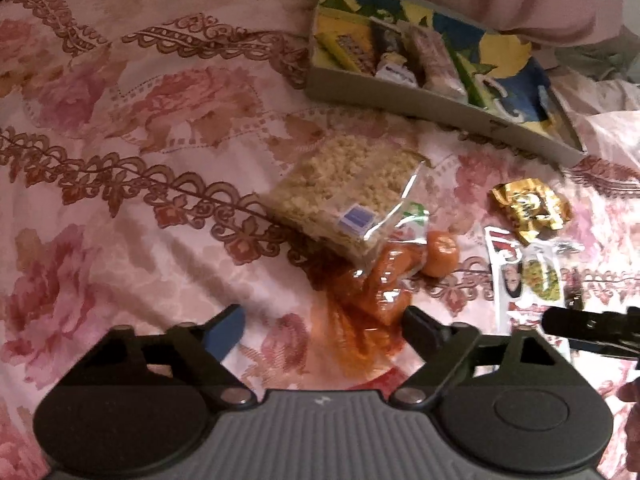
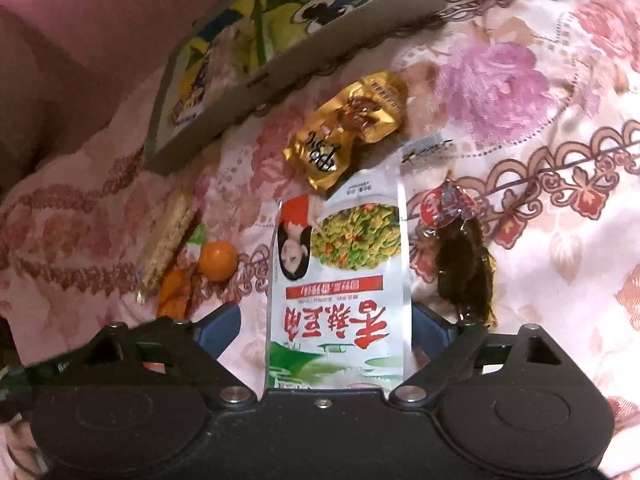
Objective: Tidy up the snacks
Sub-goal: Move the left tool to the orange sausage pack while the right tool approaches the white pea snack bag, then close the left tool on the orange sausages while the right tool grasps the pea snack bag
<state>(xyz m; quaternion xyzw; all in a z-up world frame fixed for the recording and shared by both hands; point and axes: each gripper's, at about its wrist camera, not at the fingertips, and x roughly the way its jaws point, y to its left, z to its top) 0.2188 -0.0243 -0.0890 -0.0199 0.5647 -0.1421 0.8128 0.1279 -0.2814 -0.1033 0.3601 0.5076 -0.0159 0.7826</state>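
Note:
My left gripper (image 1: 322, 326) is open above a clear bag of orange snacks (image 1: 376, 292) lying on the flowered bedspread. A clear pack of puffed-rice cake (image 1: 344, 192) lies just beyond it, with a small orange (image 1: 440, 254) beside it. A shallow colourful box (image 1: 436, 68) at the back holds several snack bars. My right gripper (image 2: 326, 330) is open, its fingers on either side of a white packet with red lettering (image 2: 340, 276), which lies flat between them. A gold wrapper (image 2: 348, 128) and a dark clear-wrapped snack (image 2: 464, 256) lie near it.
The box (image 2: 248, 76) sits at the upper left in the right wrist view, against a pink cushion (image 2: 80, 20). The orange (image 2: 218, 260) and rice cake (image 2: 168, 240) lie left of the white packet. The right gripper's tip shows at the left view's right edge (image 1: 592, 328).

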